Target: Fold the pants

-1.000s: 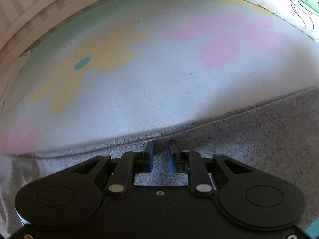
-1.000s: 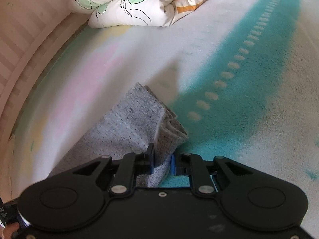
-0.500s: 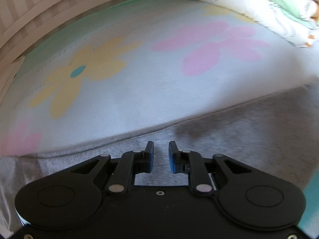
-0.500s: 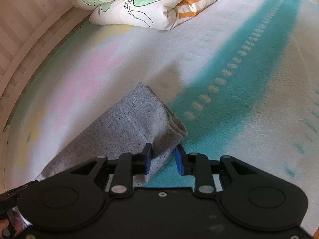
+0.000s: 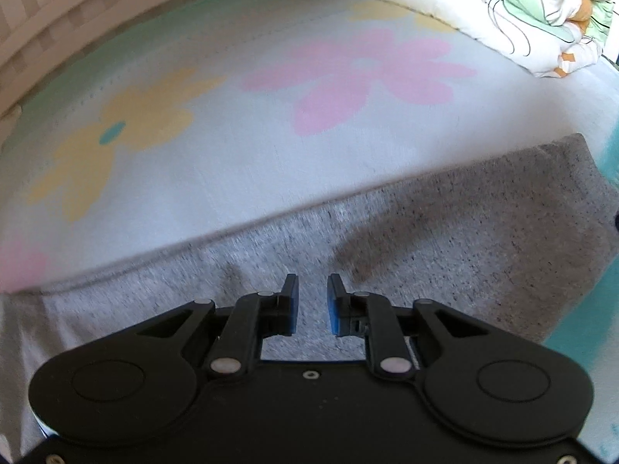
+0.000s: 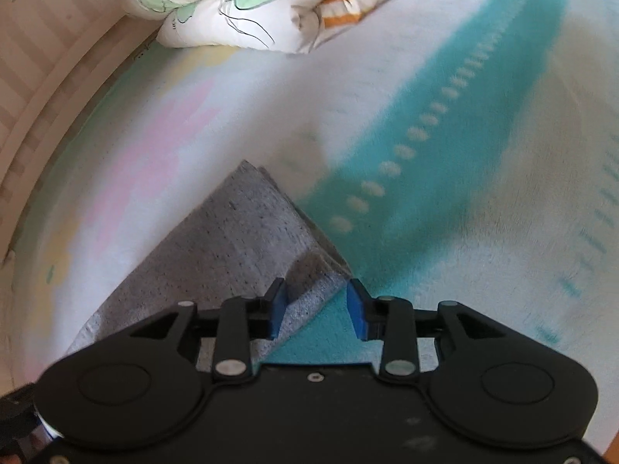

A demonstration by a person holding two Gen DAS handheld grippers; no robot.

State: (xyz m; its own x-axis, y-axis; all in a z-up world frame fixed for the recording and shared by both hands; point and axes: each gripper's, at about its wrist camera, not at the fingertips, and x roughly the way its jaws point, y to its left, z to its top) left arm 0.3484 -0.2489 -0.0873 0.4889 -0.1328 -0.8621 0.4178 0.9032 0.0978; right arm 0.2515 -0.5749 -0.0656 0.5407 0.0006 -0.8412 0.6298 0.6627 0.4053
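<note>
Grey pants lay partly folded on the floral bed sheet; left tongs and right tongs gaped empty, further folds pending.

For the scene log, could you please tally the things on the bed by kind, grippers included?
Pants: 1, grey
Duvets: 1, folded, white with green print
Blankets: 1, flowered, covering the bed
Grippers: 2, left gripper and right gripper, both open
Total: 5
</note>
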